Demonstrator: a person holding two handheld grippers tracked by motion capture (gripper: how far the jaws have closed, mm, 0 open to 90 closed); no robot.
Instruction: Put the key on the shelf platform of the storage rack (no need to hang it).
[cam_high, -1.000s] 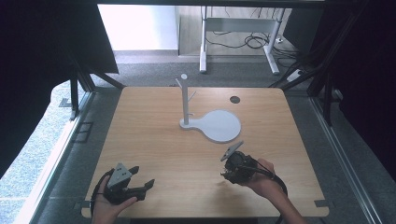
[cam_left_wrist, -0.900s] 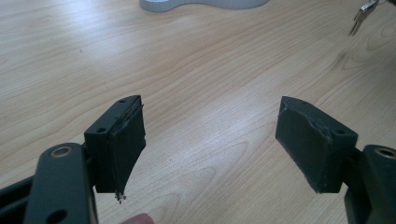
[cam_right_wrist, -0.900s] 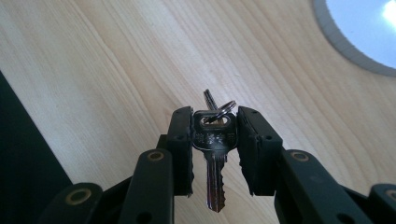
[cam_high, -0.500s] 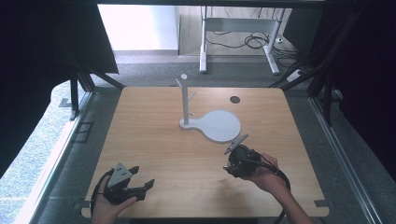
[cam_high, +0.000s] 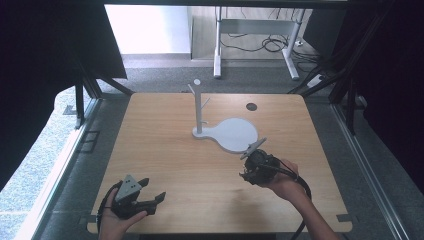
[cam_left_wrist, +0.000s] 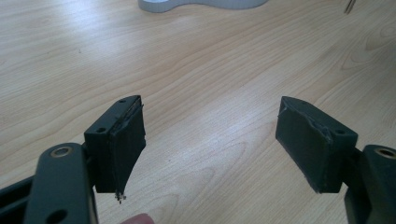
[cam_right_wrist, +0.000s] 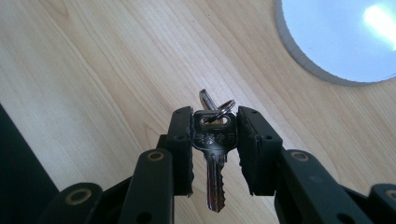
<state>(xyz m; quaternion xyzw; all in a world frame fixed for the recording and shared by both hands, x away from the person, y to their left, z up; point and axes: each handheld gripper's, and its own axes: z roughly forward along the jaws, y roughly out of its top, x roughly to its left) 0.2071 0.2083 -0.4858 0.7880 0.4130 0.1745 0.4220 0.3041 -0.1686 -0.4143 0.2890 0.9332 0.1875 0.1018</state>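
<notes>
My right gripper (cam_right_wrist: 215, 126) is shut on the head of a silver key (cam_right_wrist: 212, 144). The key's blade points back toward the camera, and a small ring (cam_right_wrist: 226, 105) with a second key sits at the jaw tips. In the high view the right gripper (cam_high: 250, 171) hovers just in front of the white stand's round base (cam_high: 235, 134). The stand's pegged post (cam_high: 199, 107) rises at the base's left end. My left gripper (cam_high: 152, 190) rests near the table's front left corner. Its jaws (cam_left_wrist: 210, 135) stand wide open over bare wood.
A small dark round mark (cam_high: 251, 106) lies on the wooden table (cam_high: 165, 150) at the back right. The edge of the white base (cam_left_wrist: 205, 3) shows far ahead of the left gripper. Beyond the table stand a white frame (cam_high: 255, 45) and cables on the floor.
The right gripper with the keys has moved a little away from the person, toward the white base. The left gripper has stayed put.
</notes>
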